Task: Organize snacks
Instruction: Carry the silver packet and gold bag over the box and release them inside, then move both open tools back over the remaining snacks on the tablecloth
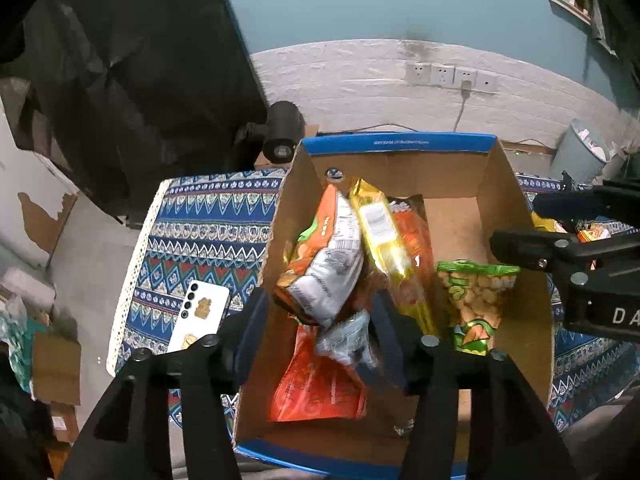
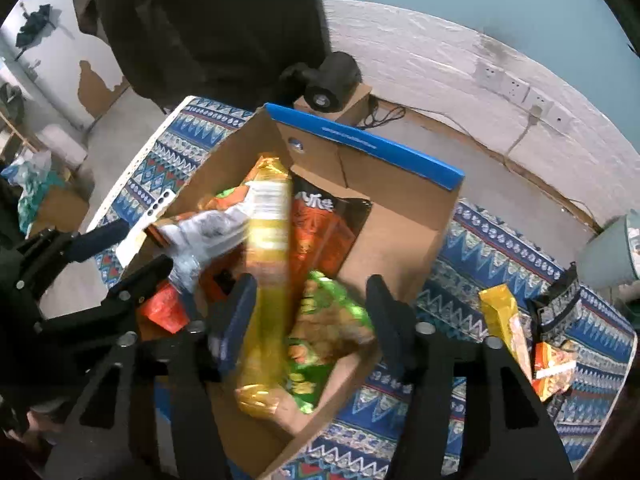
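Cardboard box [image 1: 496, 184] sits on patterned tablecloth [image 1: 200, 232], flaps up, already partly filled: silver-and-orange packet [image 1: 328, 276] leaning on top, long gold packet [image 1: 380, 228] across it, orange packets beneath [image 1: 320, 392], green peanut bag [image 1: 472, 296] on the right side of the box floor

Left gripper [image 1: 320, 320] hovers over the near-left part of the box, jaws spread wide with the silver-and-orange packet between them; fingers appear not to be pressing it, so likely nothing gripped

Right gripper [image 2: 312, 312] hangs above the box too, jaws wide apart; gold packet [image 2: 268, 280] and green bag [image 2: 320, 332] lie between and below them, blurred, seemingly loose in the box

Judged: well along. Still outside on the cloth, right of the box: one gold packet [image 2: 506, 328] and a small orange packet [image 2: 554, 368]. White phone [image 1: 200, 312] lies left of the box, not a snack
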Available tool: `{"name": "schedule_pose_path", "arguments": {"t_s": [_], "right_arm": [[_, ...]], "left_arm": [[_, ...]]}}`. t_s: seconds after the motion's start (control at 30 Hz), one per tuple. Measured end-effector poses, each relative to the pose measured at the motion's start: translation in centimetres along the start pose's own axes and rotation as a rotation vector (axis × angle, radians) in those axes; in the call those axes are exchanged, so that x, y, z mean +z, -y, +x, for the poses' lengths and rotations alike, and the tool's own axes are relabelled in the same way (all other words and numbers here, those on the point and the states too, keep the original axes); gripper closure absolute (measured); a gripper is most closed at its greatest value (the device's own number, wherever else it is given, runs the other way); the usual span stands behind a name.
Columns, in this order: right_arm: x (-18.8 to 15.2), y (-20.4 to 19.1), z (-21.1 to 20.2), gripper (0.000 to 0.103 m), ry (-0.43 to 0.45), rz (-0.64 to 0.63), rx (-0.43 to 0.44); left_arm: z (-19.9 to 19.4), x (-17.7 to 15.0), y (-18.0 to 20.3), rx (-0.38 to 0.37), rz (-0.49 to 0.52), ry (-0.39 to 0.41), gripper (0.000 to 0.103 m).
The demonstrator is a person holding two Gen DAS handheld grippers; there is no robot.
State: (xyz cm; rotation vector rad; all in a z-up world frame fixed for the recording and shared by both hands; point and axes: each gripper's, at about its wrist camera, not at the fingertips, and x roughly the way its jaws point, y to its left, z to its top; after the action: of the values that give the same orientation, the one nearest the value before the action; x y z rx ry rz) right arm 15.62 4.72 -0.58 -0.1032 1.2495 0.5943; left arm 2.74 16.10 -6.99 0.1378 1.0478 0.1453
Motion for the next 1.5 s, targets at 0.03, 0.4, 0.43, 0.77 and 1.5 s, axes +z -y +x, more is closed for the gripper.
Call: {"name": "schedule_pose_path", "arguments": {"t_s": [0.03,0.4,0.43,0.77,1.5], "right_arm": [[0.0,0.2,-0.2,0.038,0.004,0.0,-0.004],[-2.3,5.2,-2.9,0.031,0.031,0.05,-0.074],[-2.5,5.7,-3.1,0.031,0.031,0.06,-0.079],[-5.8,10.8,-4.8,0.029,0.03,0.134,-0.125],[-12.9,20.4,-5.8,0.028,-0.04,0.228,-0.212]], "left_arm": [[-0.2,0.0,0.2,0.002,0.007,0.008,0.04],[-2.3,0.7,4.5,-0.033,0.081,0.041,0.034],[-2.4,0.8,4.9,-0.047,0.083,0.039,0.034],[-2.7,1.0,9.9,-0.097,0.137,0.028,0.033],[-1.1,1.0,22.0,-0.121,0.341,-0.016,0.029]]}}
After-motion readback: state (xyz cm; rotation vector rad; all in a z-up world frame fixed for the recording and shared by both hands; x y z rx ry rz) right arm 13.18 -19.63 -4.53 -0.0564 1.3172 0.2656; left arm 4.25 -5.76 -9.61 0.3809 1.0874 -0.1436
